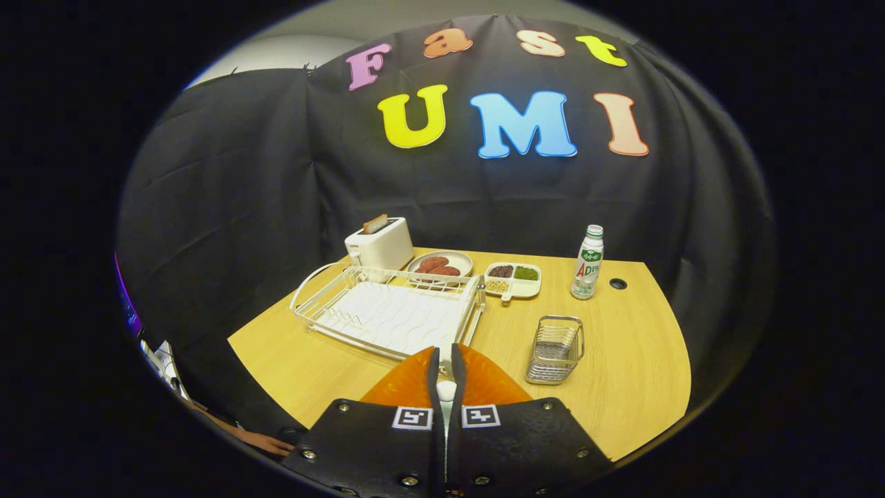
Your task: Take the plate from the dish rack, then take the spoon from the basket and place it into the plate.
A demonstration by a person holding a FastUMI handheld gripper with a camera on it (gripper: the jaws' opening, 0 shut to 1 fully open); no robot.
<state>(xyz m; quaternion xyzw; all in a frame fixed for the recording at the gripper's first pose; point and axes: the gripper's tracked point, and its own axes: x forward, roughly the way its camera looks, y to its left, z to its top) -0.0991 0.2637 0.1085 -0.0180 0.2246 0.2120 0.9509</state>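
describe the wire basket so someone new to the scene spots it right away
Start at the big white dish rack on the wooden table. To its right, nearer than the drink bottle, stands the wire basket, a small square metal cup just ahead of the claw, whose fingers are closed on a white handle over the orange plate. It is the only bare-metal item there.

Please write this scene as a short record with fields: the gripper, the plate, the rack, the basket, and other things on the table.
gripper: fingers close together, a thin white piece between them, probably the spoon
plate: orange, under the fingers, on the table
dish rack: white wire, no dishes in it, beyond the fingers
basket: metal wire, beside the plate
toaster: behind the rack, a slice in its slot
other: dish of brown food, divided tray, bottle
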